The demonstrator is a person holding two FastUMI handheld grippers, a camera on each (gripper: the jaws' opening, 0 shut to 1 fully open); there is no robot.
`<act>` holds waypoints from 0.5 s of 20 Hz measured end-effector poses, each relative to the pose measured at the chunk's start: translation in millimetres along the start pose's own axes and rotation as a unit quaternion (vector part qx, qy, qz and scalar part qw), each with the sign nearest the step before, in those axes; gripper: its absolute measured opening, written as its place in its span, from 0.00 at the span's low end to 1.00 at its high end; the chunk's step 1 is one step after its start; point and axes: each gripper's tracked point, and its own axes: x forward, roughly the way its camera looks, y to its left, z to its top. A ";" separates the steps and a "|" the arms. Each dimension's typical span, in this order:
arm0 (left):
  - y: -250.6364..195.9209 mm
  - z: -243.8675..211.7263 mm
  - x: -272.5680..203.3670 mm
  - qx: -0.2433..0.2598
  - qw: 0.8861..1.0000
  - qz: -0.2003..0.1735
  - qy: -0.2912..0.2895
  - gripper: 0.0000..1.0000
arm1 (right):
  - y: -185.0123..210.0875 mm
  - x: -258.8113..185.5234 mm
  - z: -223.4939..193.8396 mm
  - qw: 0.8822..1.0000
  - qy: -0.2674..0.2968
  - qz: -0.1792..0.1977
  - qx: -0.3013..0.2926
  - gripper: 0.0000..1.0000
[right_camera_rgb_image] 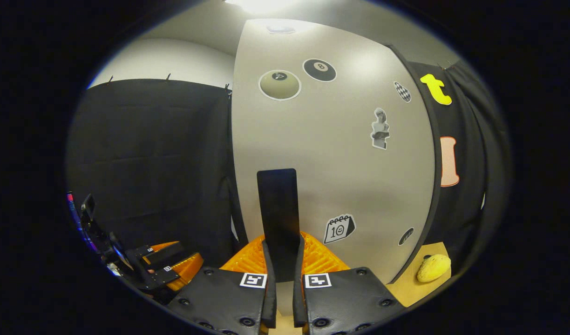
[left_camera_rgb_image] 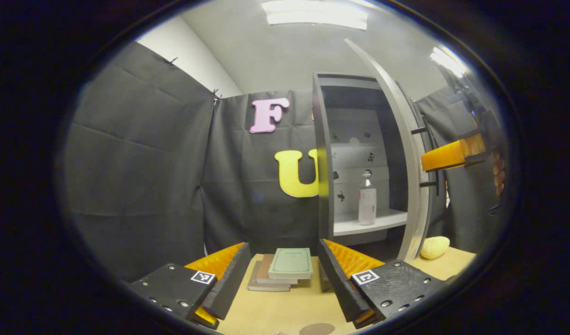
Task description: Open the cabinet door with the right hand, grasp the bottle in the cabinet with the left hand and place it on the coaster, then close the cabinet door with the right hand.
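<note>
The cabinet (left_camera_rgb_image: pixel 359 153) stands at the back of the worktop (left_camera_rgb_image: pixel 275 307), and its door (right_camera_rgb_image: pixel 331 153) is swung well out, so I judge the opening step essentially done. My right gripper (right_camera_rgb_image: pixel 285 260) has its fingers (right_camera_rgb_image: pixel 268 274) closed on the dark upright handle (right_camera_rgb_image: pixel 278 209) of that door, one either side of it, holding the door out. The bottle (left_camera_rgb_image: pixel 367 199) stands upright on the lower shelf (left_camera_rgb_image: pixel 371 222) inside the cabinet, untouched and well apart from my left gripper (left_camera_rgb_image: pixel 282 274). That gripper hangs low over the worktop with its fingers (left_camera_rgb_image: pixel 231 274) spread wide and nothing between them. Below it a stack of books (left_camera_rgb_image: pixel 285 270) lies on the worktop, and a round brown disc at the near edge I take to be the coaster (left_camera_rgb_image: pixel 316 329), bare. Outstanding, in my judgement: grasping the bottle, setting it on the coaster, and closing the door.
</note>
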 end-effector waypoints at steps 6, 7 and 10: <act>-4.8 -1.2 1.5 0.005 1.000 -0.025 -0.004 0.88 | -6.6 -10.4 0.5 0.999 -0.003 0.032 -0.012 0.16; -6.4 -0.5 0.3 0.004 1.000 -0.029 -0.003 0.88 | -7.7 -12.9 0.4 0.999 -0.003 0.035 -0.014 0.16; -10.6 2.1 -3.0 0.003 0.999 -0.043 0.000 0.89 | -12.6 -17.7 1.7 0.999 -0.007 0.042 -0.007 0.16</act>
